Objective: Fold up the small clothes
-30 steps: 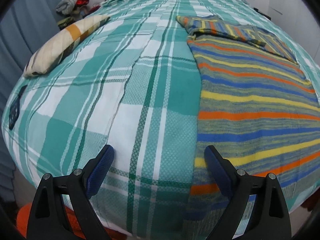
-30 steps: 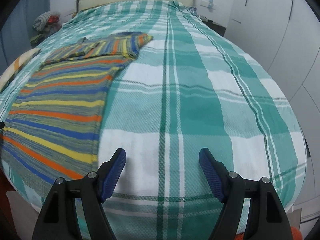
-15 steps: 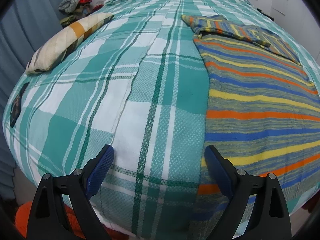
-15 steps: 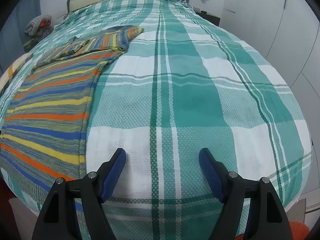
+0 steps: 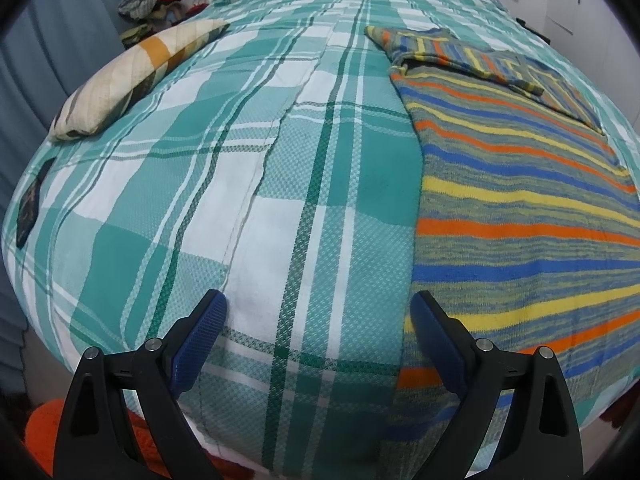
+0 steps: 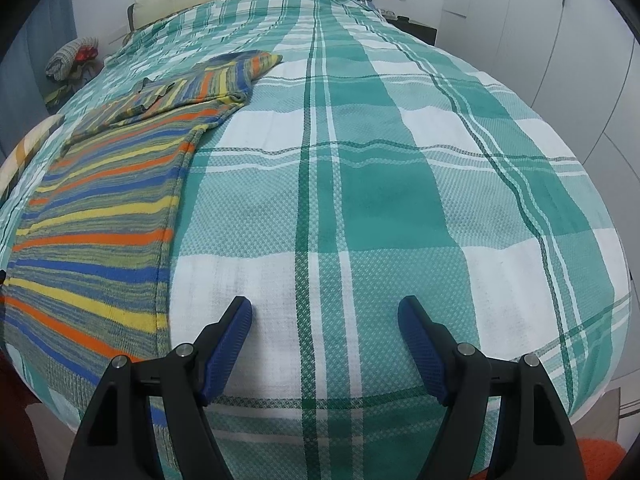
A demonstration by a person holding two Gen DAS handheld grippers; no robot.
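The striped knit garment is judged soft and limp; its hem corners should be gripped. The left gripper and right gripper are spread wide, with nothing held.

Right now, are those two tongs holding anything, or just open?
Left tongs: open, holding nothing, above the bedspread beside the striped sweater.
Right tongs: open, holding nothing, above the bedspread.

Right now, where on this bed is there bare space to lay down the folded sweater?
The widest bare stretch of plaid bedspread runs from the striped sweater to the bed's wardrobe-side edge. A narrower strip lies between the sweater and the pillow. It is crowded where the sweater's sleeves are folded in. Both grippers, left and right, are open and hold nothing.
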